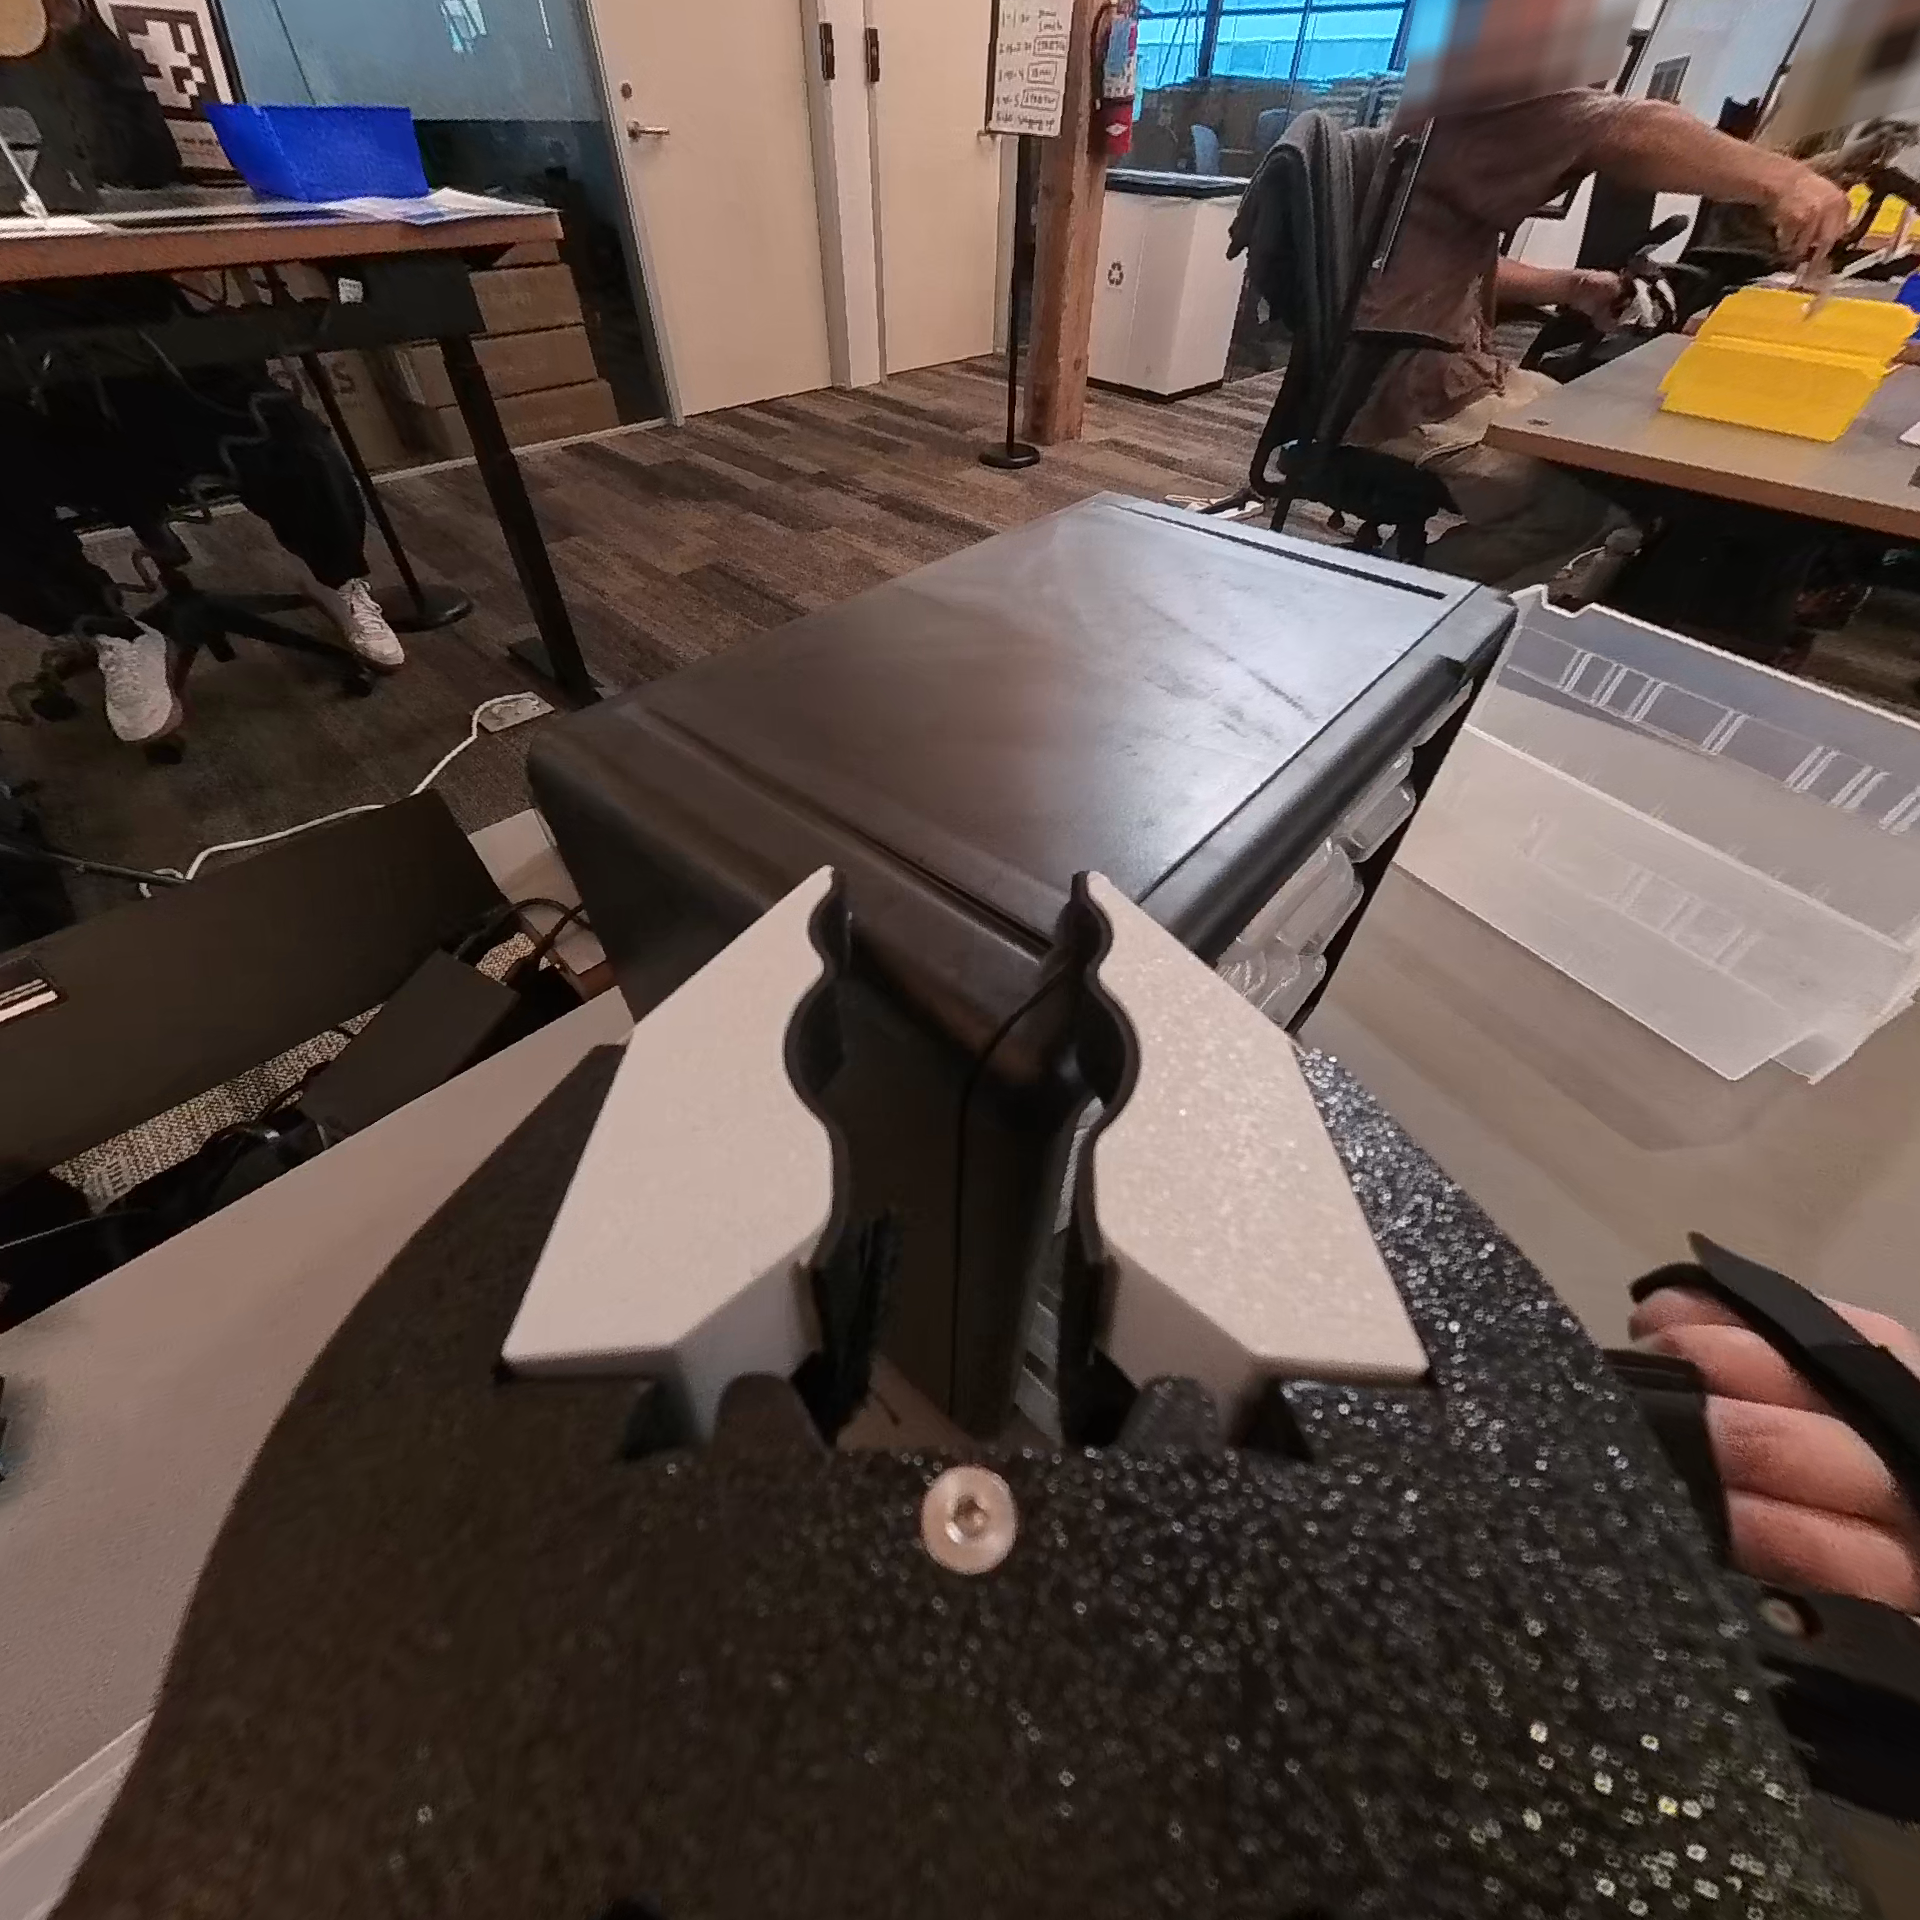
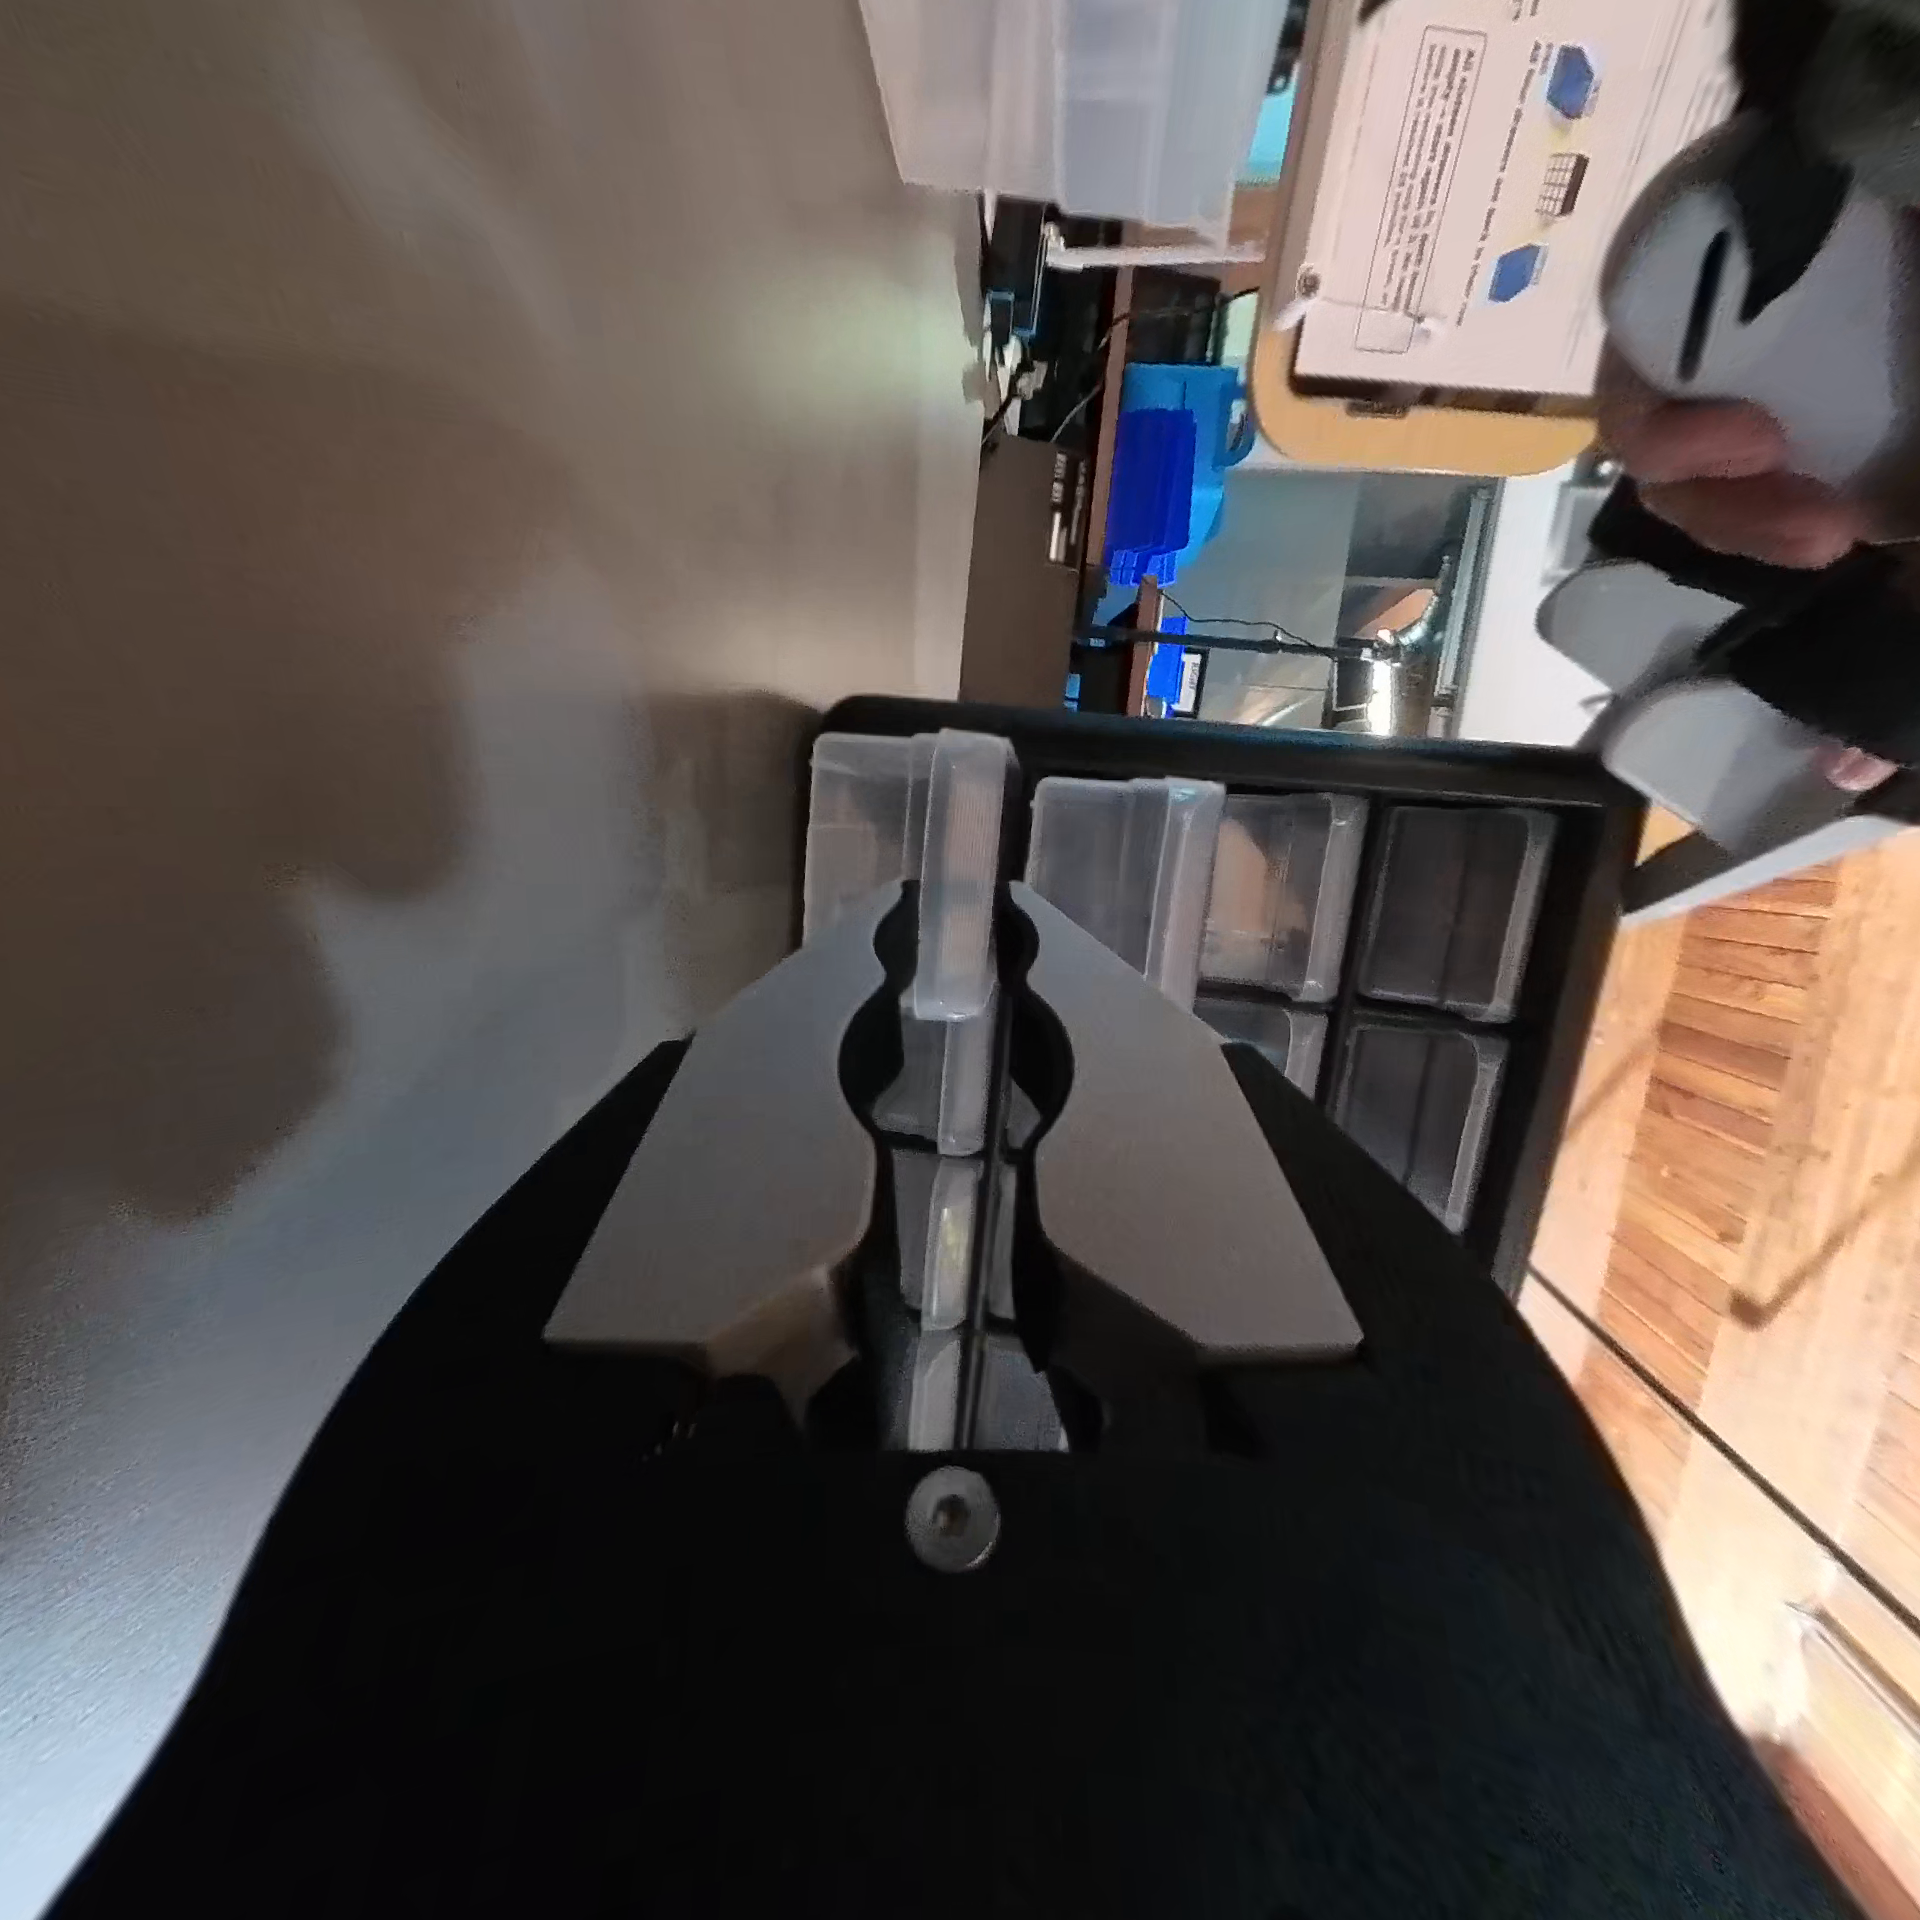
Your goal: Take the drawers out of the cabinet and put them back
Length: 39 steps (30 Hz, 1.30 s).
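Observation:
A black drawer cabinet [image 1: 1091,686] stands on the pale table [image 1: 1455,1091]. My left gripper [image 1: 956,894] comes from above; its grey fingers [image 1: 727,1091] straddle the cabinet's near top edge and are shut on it. The right wrist view is turned sideways and faces the cabinet front [image 2: 1579,935] with its clear drawers. My right gripper [image 2: 956,904] is shut on the handle tab [image 2: 956,831] of a clear drawer [image 2: 862,810] in the row nearest the table. The drawer beside it [image 2: 1122,883] sticks out a little. The left gripper also shows at the cabinet's corner [image 2: 1694,769].
A large clear plastic bin [image 1: 1662,810] lies on the table right of the cabinet. Black boxes [image 1: 260,977] sit past the table's left edge. A person sits at a far table with yellow bins [image 1: 1777,364]. A clipboard with a sheet [image 2: 1455,208] stands behind the cabinet.

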Available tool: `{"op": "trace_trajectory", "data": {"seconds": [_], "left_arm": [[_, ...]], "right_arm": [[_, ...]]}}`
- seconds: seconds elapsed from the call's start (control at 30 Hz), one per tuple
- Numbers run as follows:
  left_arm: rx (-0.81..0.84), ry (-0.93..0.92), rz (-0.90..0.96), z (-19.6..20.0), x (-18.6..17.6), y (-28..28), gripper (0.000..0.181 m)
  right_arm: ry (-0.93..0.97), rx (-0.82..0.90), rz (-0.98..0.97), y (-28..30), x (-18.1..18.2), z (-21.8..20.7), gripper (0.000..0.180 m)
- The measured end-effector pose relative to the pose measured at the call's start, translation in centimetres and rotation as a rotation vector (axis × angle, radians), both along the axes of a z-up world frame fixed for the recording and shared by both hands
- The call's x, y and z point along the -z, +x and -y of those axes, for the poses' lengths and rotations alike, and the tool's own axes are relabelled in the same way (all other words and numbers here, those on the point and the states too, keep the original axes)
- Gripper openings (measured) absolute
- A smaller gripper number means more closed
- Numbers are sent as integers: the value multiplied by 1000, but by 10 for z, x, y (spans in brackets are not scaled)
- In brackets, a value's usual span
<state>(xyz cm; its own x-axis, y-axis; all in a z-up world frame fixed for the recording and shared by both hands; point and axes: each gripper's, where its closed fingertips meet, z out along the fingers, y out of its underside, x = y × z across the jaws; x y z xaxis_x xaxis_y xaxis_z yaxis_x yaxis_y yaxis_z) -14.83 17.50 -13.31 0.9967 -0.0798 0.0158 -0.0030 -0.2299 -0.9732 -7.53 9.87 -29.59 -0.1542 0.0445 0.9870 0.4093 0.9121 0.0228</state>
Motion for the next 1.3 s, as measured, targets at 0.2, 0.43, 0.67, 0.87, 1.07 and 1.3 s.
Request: {"op": "trace_trajectory", "data": {"seconds": [0.2, 0.43, 0.67, 0.87, 1.07, 1.3], "left_arm": [[8, 4, 4, 0, 0, 0, 40], [12, 9, 6, -1, 0, -1, 40], [14, 13, 8, -2, 0, 0, 39], [16, 14, 8, -2, 0, -1, 39], [16, 14, 8, -2, 0, 0, 39], [17, 15, 8, -2, 0, 0, 39]], "right_arm": [[11, 25, -46, -14, -7, -26, 33], [29, -61, 11, -12, 8, -9, 5], [57, -35, -49, -22, -1, -23, 17], [-14, -154, -86, -9, -8, 5, 29], [-137, -135, -150, -2, -25, 2, 41], [-344, -87, 155, -8, 23, 2, 0]]}}
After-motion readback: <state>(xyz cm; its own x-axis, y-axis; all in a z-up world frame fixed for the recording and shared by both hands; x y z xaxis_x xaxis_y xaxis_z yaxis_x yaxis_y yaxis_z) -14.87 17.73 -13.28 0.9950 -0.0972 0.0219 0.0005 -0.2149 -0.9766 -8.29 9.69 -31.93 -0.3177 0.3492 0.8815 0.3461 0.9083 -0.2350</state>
